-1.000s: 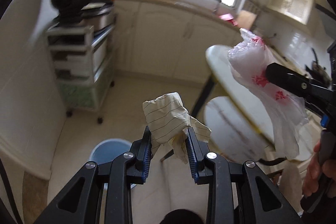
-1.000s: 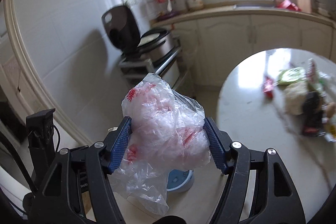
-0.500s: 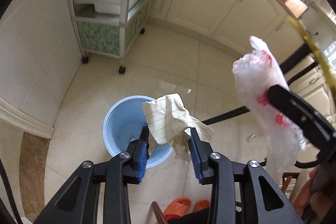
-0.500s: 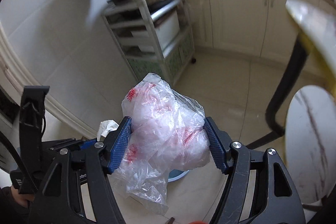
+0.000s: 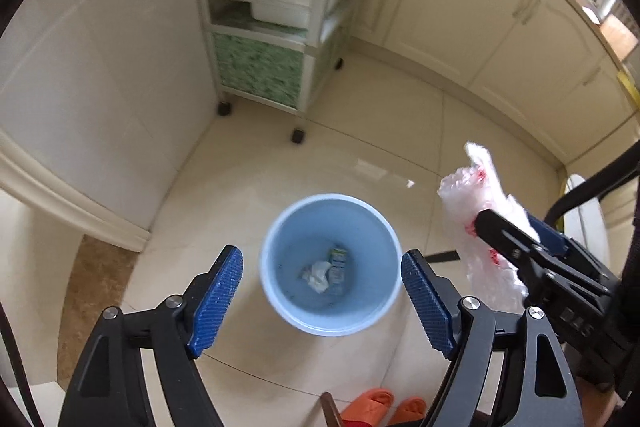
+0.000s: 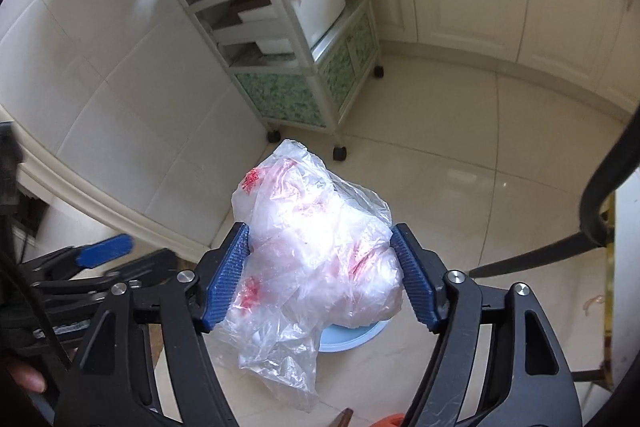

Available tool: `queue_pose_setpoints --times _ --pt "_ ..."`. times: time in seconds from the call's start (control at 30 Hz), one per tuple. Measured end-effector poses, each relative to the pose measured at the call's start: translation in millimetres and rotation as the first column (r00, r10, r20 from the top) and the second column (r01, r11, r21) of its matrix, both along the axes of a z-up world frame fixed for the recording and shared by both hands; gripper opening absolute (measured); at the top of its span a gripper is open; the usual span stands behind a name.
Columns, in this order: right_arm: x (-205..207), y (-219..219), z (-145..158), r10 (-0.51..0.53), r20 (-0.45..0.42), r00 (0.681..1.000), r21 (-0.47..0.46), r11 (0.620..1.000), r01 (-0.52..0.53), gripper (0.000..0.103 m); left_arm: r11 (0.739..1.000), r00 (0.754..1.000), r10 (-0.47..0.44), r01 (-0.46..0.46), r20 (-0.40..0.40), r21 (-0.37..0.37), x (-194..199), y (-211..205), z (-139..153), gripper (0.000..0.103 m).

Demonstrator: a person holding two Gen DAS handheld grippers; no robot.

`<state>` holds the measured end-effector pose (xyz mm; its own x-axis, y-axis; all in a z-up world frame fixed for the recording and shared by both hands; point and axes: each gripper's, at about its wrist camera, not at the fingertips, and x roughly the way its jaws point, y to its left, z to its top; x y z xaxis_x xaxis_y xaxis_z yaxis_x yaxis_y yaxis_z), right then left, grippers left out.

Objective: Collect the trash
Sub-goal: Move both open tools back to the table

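Hovering my just-opened, empty left gripper over the blue bin at frame centre, I'm clamping the plastic bag in my right gripper.

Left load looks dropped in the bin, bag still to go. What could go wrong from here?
1. The plastic bag, clamped in the right gripper, sits off to one side of the blue bin; released here, it may land on the floor.
2. The light bag may cling to a pad.
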<state>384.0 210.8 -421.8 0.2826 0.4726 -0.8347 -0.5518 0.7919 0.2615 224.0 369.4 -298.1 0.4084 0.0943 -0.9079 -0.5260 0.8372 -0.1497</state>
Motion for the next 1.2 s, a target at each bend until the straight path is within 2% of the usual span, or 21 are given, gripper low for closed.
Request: queue_pose_setpoints --times 0.1,0.2,0.33,0.4,0.47,0.6,0.67,0.7,0.77,0.93,1.13,1.2 --pt "-4.8 -1.6 9.8 -0.005 0.015 1.0 0.034 0.999 0.004 0.081 1.0 1.0 0.001 -0.001 0.03 0.008 -11.1 -8.6 15.1 0.077" --pt "-12.6 -9.9 33.3 -0.012 0.059 0.998 0.042 0.999 0.01 0.085 1.0 0.998 -0.003 0.002 0.07 0.018 -20.7 -19.9 34.2 0.078" --pt "-25.1 -33.3 85.8 -0.052 0.147 0.988 0.084 0.996 0.04 0.088 0.999 0.99 -0.029 0.023 0.14 0.048 -27.4 -43.9 66.4 0.078" --pt "-36.4 -48.4 117.8 -0.077 0.21 0.975 0.104 0.993 0.056 0.093 0.996 0.98 -0.057 0.045 0.188 0.071 -33.7 -63.3 87.4 0.078" --pt "-51.6 -68.0 152.1 -0.093 0.28 0.955 0.134 0.989 0.057 0.093 0.993 0.968 -0.09 0.069 0.234 0.096 -37.7 -83.7 107.9 0.08" --pt "-80.1 -120.3 213.3 -0.157 0.408 0.9 0.171 0.981 0.094 0.095 0.981 0.923 -0.172 0.13 0.343 0.142 -43.6 -132.2 159.0 0.086" --pt "-90.3 -146.2 234.1 -0.195 0.454 0.869 0.175 0.976 0.128 0.096 0.969 0.887 -0.236 0.182 0.397 0.169 -42.0 -166.3 181.8 0.089" --pt "-94.7 -161.7 243.2 -0.217 0.474 0.854 0.175 0.973 0.15 0.101 0.963 0.876 -0.258 0.197 0.407 0.186 -44.8 -177.1 188.0 0.091" --pt "-102.4 -198.0 259.2 -0.274 0.511 0.815 0.192 0.96 0.203 0.103 0.945 0.845 -0.319 0.247 0.43 0.216 -39.4 -210.4 202.2 0.093" --pt "-108.3 -278.9 278.1 -0.384 0.54 0.749 0.191 0.923 0.335 0.103 0.891 0.773 -0.452 0.374 0.444 0.257 -22.4 -296.7 225.4 0.095" --pt "-102.3 -371.2 278.6 -0.491 0.521 0.698 0.169 0.861 0.479 0.103 0.811 0.702 -0.585 0.509 0.406 0.288 37.2 -363.0 215.7 0.095" --pt "-97.3 -393.1 273.9 -0.52 0.498 0.695 0.163 0.842 0.514 0.103 0.781 0.681 -0.625 0.541 0.382 0.313 63.3 -385.1 212.3 0.095"
